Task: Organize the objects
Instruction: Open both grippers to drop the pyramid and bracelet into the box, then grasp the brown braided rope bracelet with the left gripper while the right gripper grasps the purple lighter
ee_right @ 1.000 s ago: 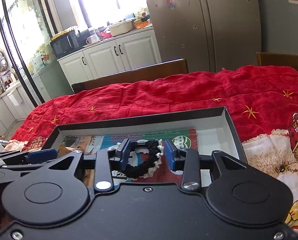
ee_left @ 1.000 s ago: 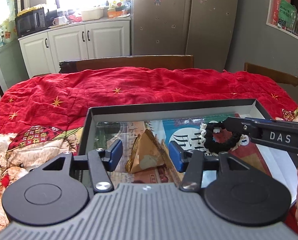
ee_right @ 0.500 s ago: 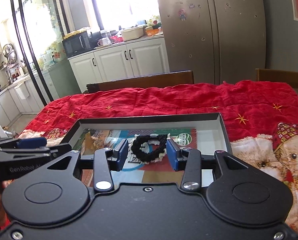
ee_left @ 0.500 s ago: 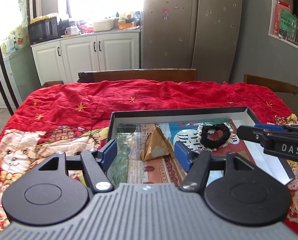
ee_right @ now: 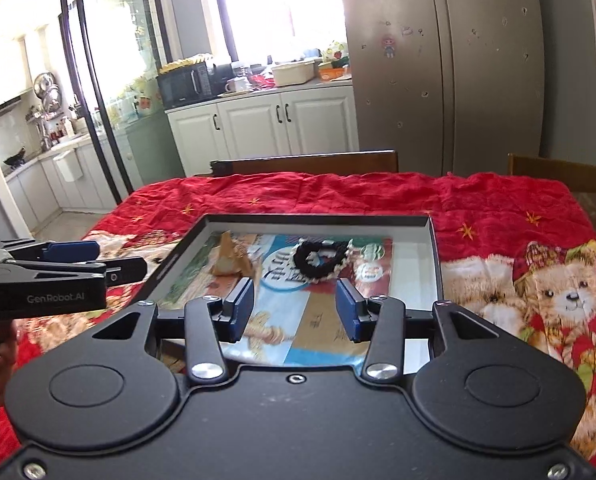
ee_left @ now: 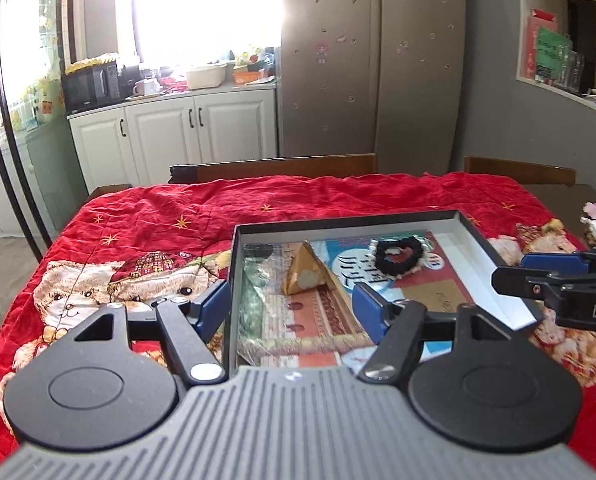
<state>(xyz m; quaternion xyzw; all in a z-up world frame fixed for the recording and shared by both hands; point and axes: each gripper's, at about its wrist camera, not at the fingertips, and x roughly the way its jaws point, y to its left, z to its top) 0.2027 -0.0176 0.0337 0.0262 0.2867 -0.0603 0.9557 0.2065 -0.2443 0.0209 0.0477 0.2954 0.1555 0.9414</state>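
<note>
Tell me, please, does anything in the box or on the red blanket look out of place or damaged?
Nothing stands out: the black scrunchie and the brown triangular packet lie loose inside the box, which sits flat on the red blanket.

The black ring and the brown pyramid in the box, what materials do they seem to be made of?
The black ring looks like braided fabric or cord: matte, bumpy, with a whitish beaded or lace edge. The brown pyramid looks like folded paper or thin card, dull tan, with sharp creases; a pale worn patch shows on one face. The box seems to be stiff cardboard, black outside, white inside.
</note>
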